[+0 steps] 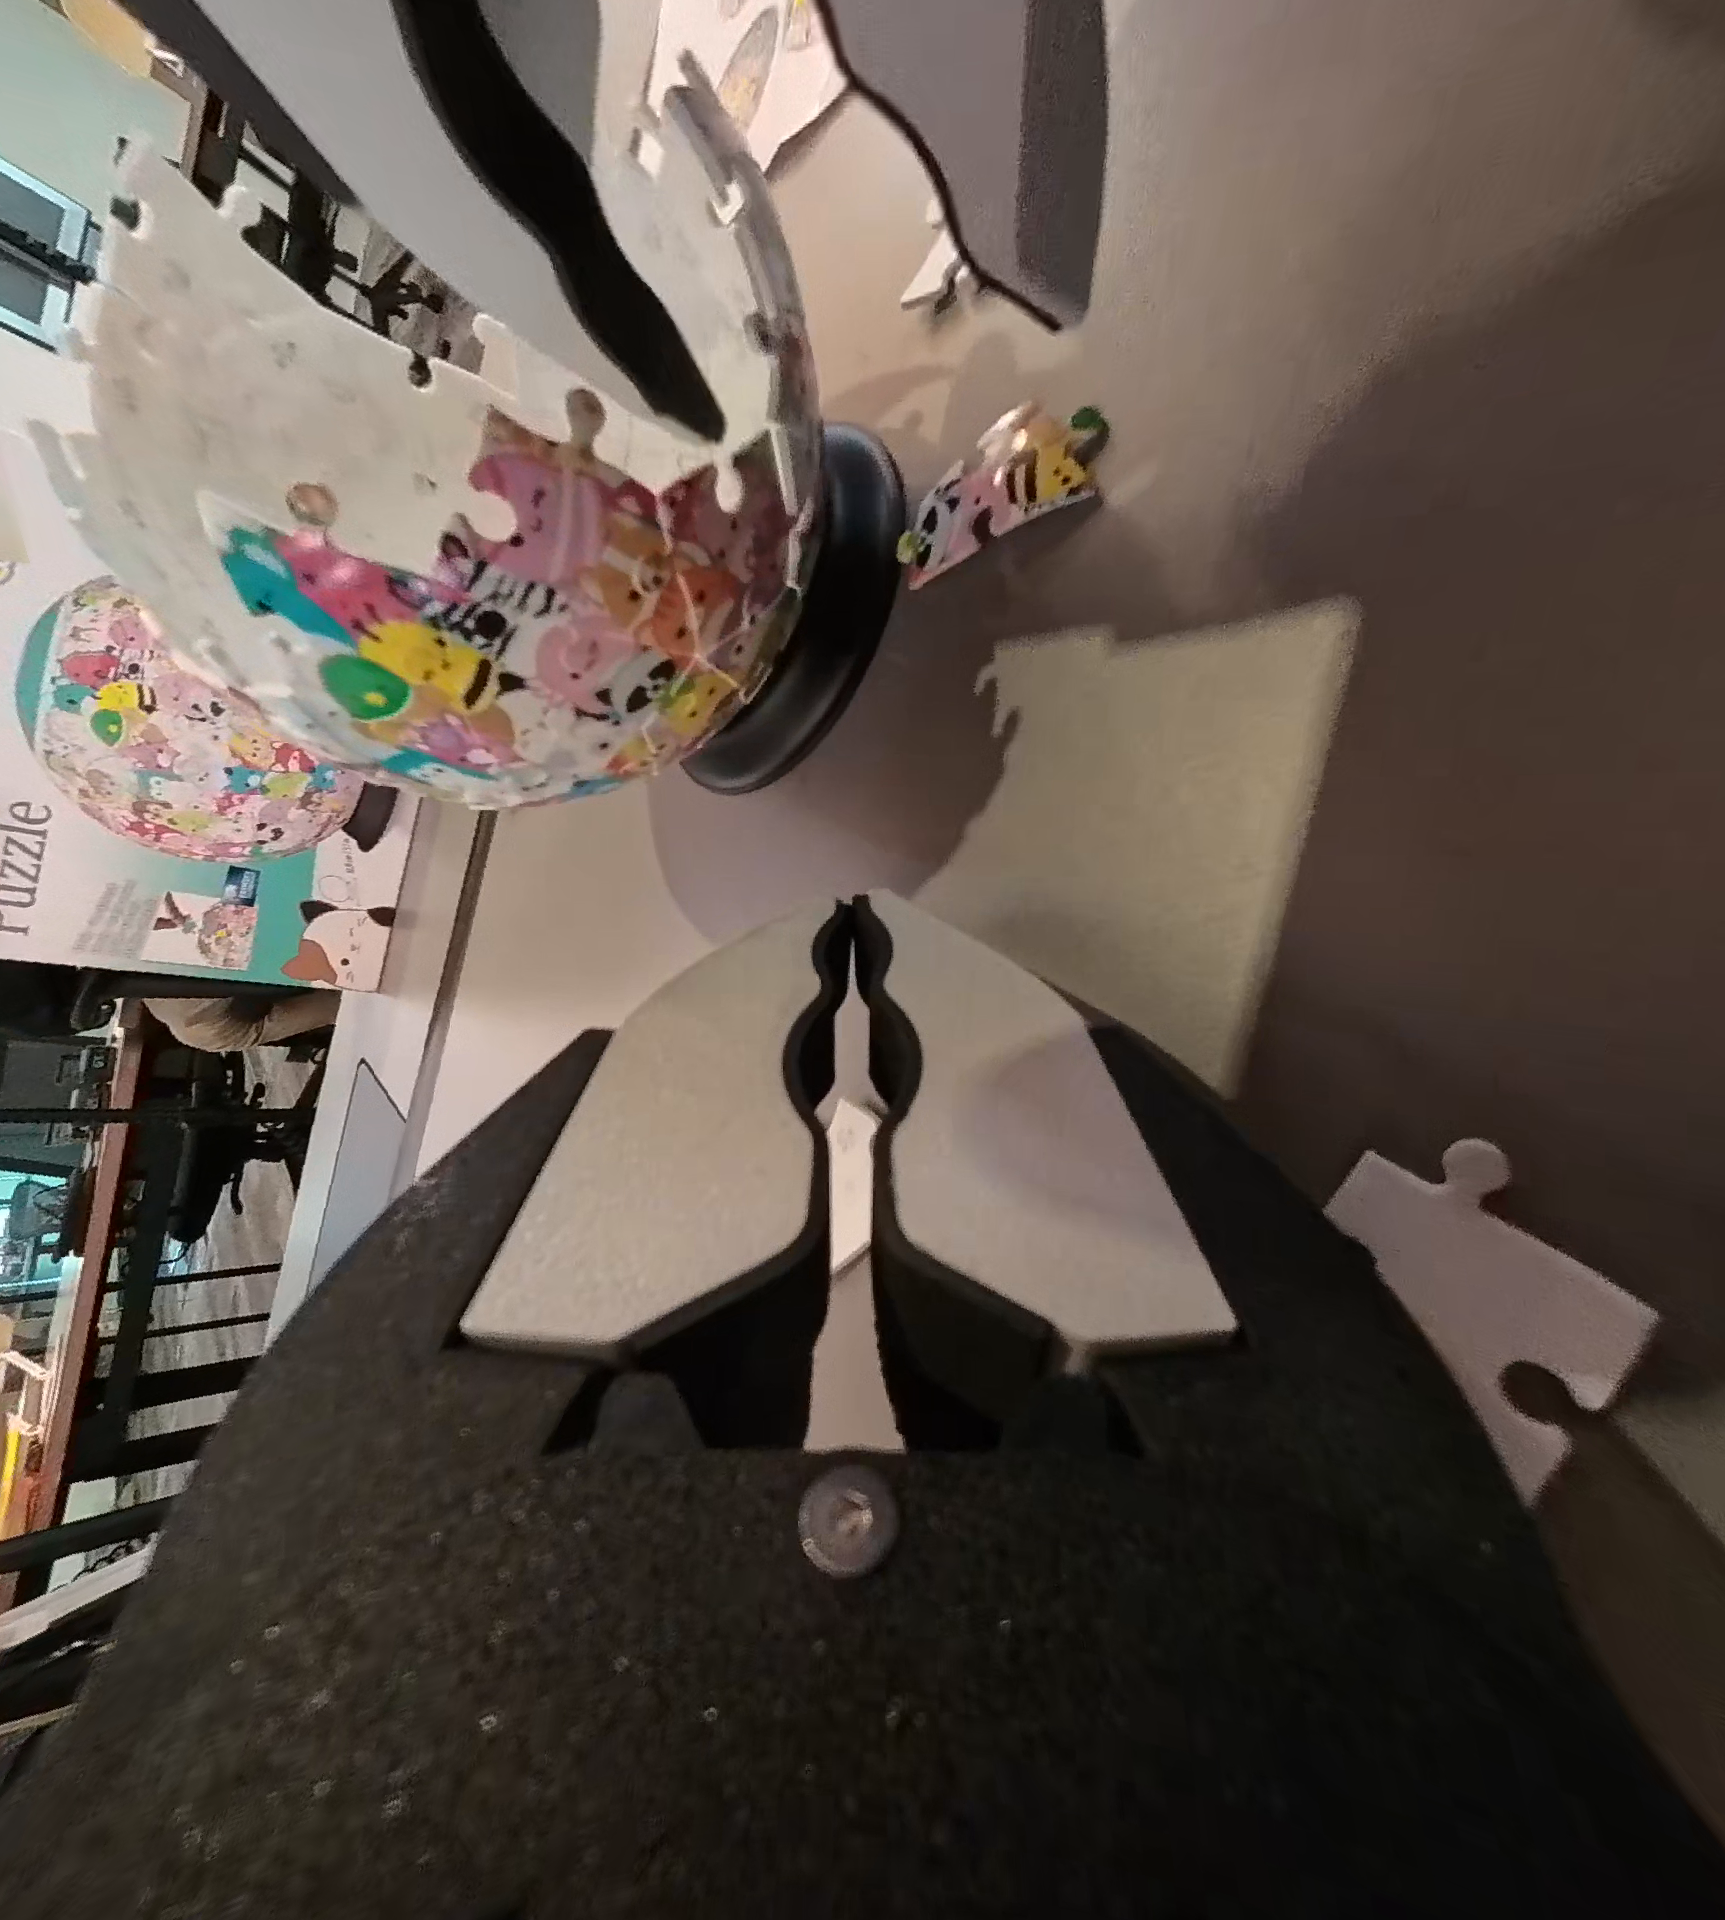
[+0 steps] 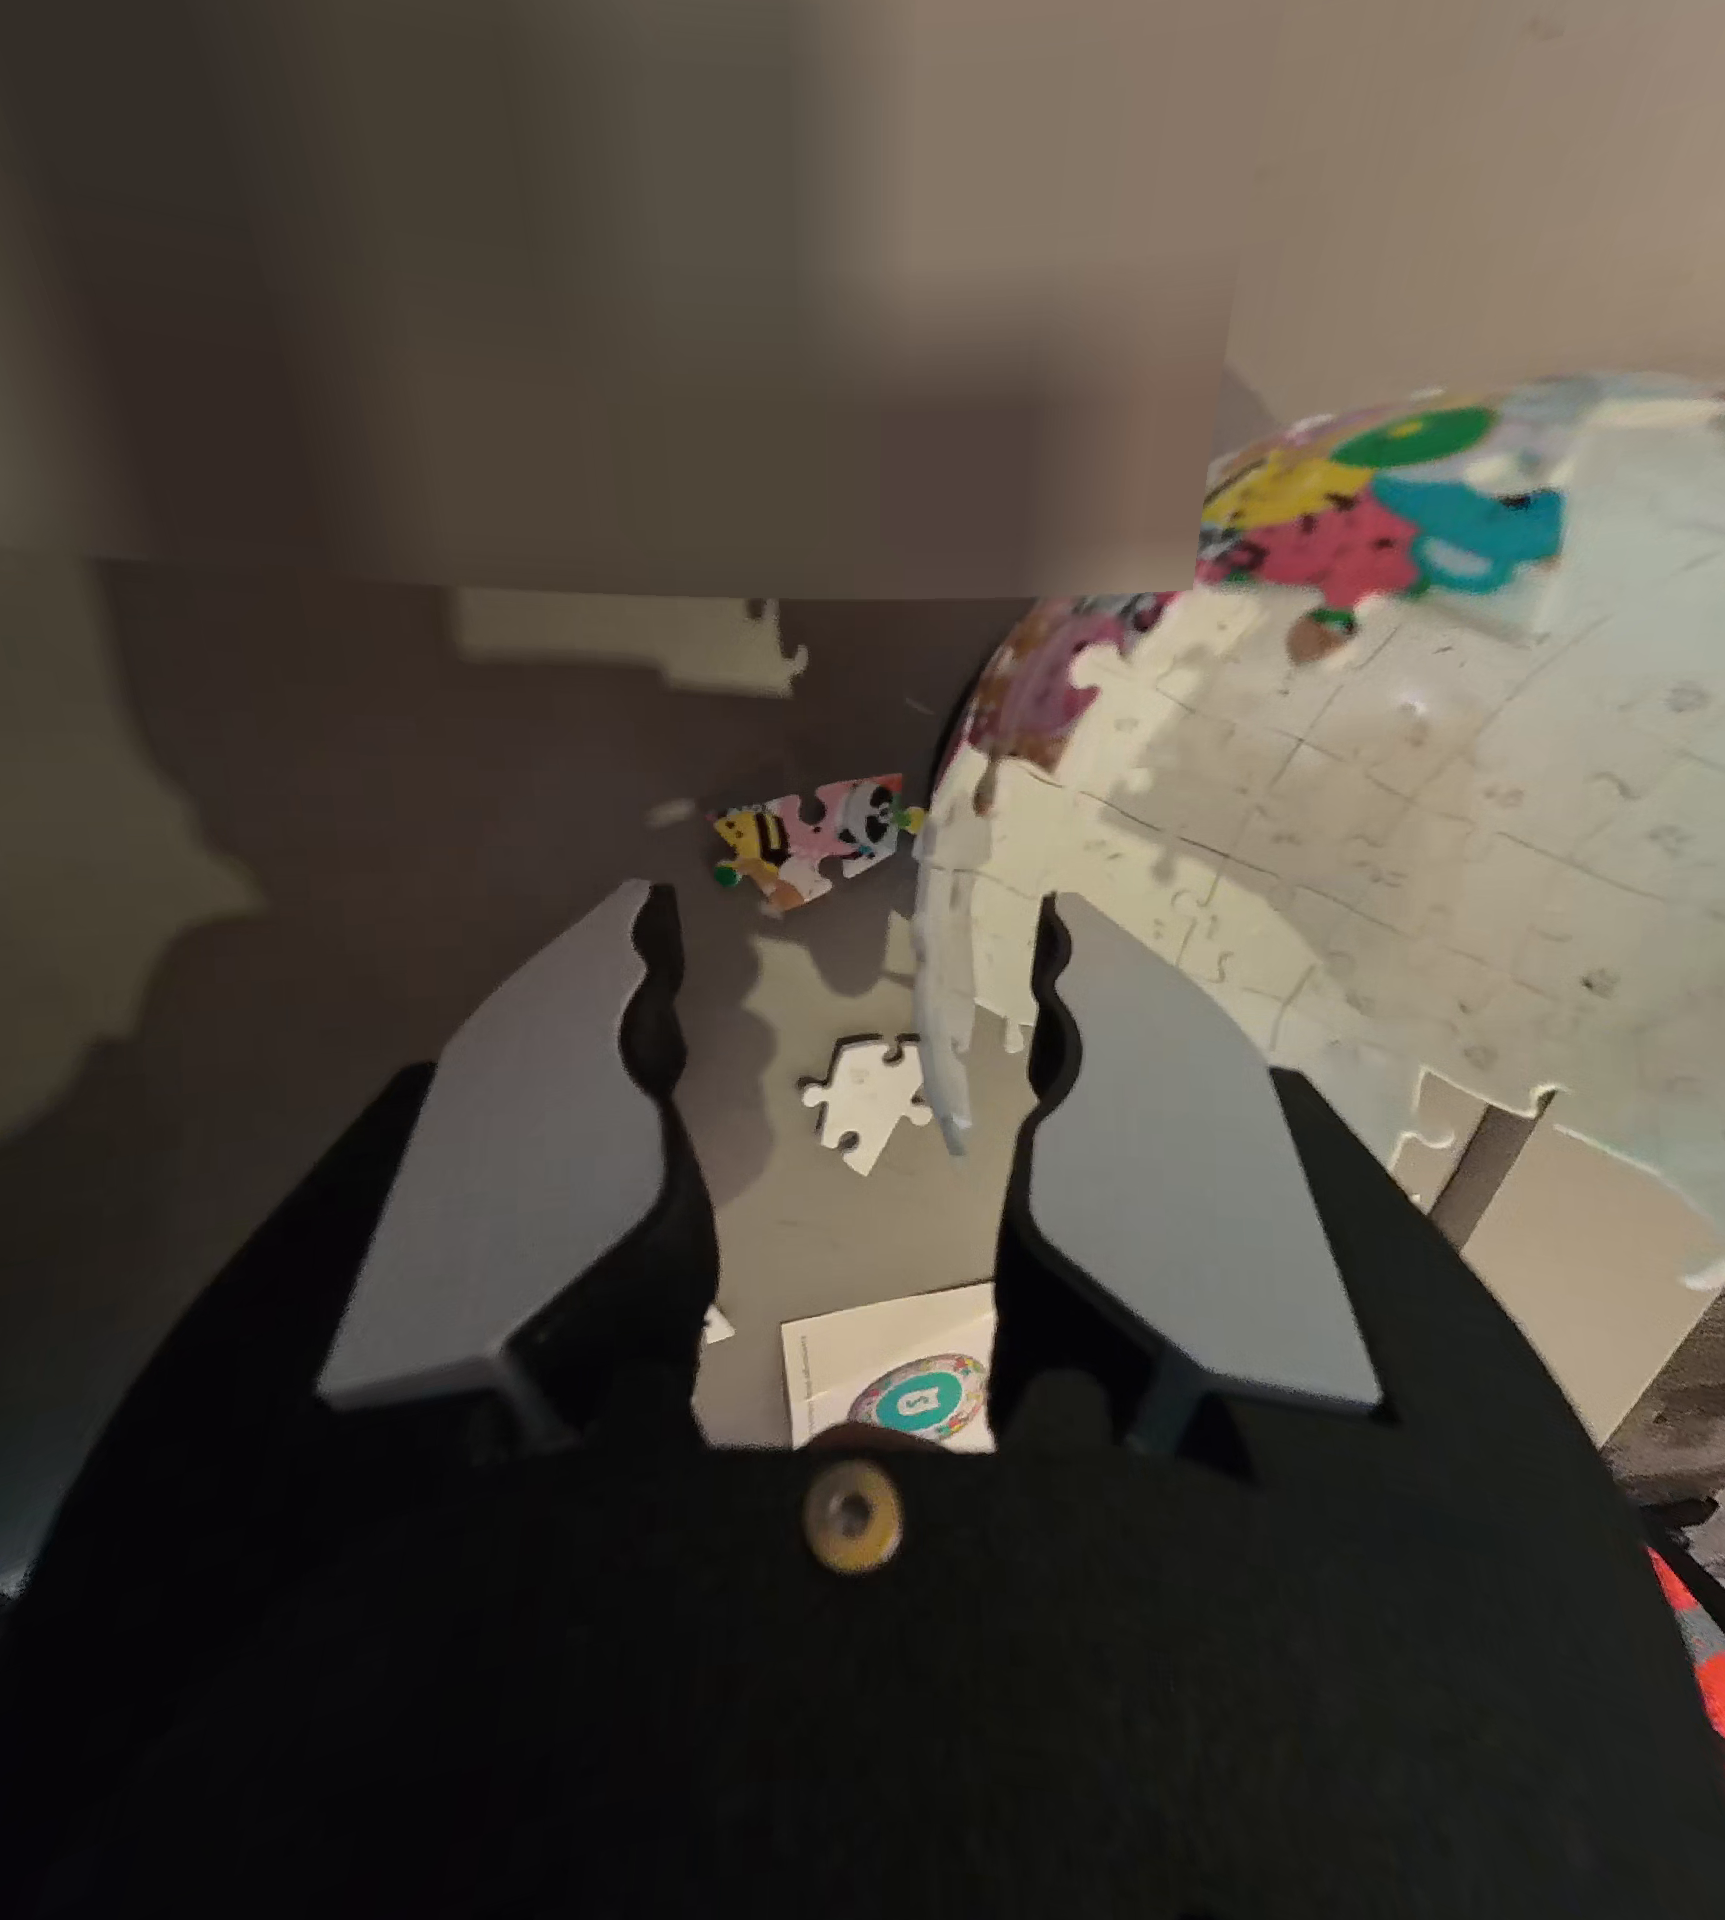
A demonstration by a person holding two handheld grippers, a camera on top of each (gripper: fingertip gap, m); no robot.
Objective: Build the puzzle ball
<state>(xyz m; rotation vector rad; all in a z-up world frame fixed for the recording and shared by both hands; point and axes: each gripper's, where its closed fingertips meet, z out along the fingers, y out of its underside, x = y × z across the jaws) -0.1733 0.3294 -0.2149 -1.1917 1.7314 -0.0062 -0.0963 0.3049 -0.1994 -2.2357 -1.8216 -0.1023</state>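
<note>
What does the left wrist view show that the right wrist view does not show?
Only the left wrist view shows the printed puzzle box, the black round stand under the ball, and the left gripper with its fingers closed on a thin white piece.

Only the right wrist view shows the white instruction card and the open right gripper, one finger inside the shell.

Both show the half-built colourful puzzle ball, the joined colourful pieces and the grey table.
</note>
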